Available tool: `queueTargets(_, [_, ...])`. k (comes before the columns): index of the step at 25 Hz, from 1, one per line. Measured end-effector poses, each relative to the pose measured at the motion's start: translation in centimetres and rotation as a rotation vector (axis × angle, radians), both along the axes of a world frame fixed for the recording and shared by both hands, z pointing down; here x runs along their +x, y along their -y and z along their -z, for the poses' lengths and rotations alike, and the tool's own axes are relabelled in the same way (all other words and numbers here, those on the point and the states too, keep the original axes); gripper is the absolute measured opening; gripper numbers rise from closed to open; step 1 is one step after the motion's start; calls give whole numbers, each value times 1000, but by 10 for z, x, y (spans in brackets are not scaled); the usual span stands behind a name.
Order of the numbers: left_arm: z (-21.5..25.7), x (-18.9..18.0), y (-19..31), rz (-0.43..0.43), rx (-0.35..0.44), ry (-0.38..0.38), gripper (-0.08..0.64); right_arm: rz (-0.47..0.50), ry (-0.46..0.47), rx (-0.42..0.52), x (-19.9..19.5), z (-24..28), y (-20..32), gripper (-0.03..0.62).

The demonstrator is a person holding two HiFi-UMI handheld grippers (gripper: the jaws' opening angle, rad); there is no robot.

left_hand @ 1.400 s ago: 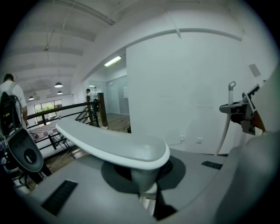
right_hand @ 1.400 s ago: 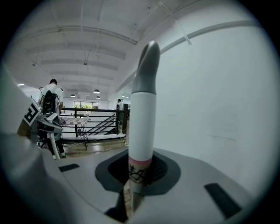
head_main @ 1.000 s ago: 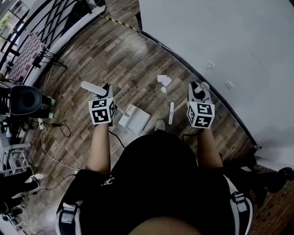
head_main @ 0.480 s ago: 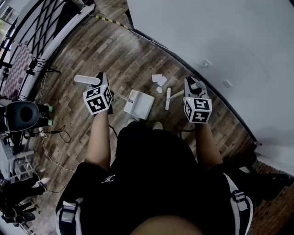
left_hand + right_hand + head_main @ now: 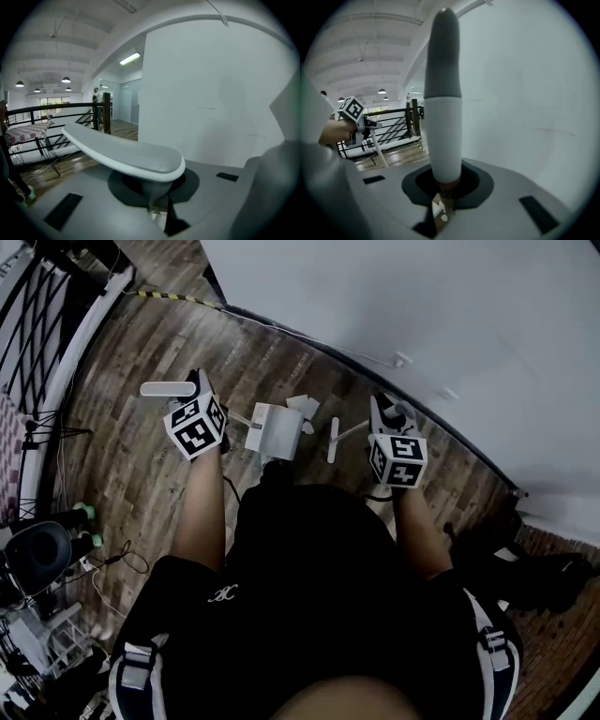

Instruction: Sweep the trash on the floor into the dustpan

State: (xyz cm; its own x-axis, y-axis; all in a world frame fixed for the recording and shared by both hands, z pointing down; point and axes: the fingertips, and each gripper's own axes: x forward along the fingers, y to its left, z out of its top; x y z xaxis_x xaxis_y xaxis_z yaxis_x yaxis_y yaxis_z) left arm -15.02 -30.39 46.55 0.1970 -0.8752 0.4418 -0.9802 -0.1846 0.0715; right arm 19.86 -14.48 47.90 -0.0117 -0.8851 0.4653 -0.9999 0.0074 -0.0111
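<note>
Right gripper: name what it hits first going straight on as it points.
Probably the wall: the right gripper, shut on the broom handle, faces it with nothing between, though depth is unclear.

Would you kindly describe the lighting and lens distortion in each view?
Head view: dim and underexposed, wooden floor planks bowed by the wide lens. Left gripper view: fisheye, black corners, dustpan handle looming close. Right gripper view: same fisheye, broom handle oversized, wall evenly lit.

The left tool [image 5: 157,206] is clamping the stem under a flat grey handle [image 5: 126,152], which is reaching leftward toward a black railing [image 5: 56,110]. A white wall [image 5: 211,93] is filling the view ahead.
</note>
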Motion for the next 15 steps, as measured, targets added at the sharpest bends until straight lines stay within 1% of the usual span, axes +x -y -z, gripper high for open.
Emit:
queueTargets(2, [-8,6,34,-40,3,-3,34,-67,-5,-10,3,-5,10,52])
queueTargets(5, [-32,17,73,-98,-35,-13,34,-162,-24,-62,8,-15,14,52])
queueTargets(7, [-48,18,100,-116,-57,-17,35,-209,-27,-93,7,-24,22,52])
queueTargets(10, [-70,21,136,-141,-65,-13,35,-279,-20,-127,3,-37,31,52])
queueTargets(12, [-81,21,155,-147,-63,-13,35,-328,-30,-134,5,-40,34,52])
queueTargets(15, [-95,15,186,-114,-71,-15,35,-386,-36,-142,11,-45,45,52])
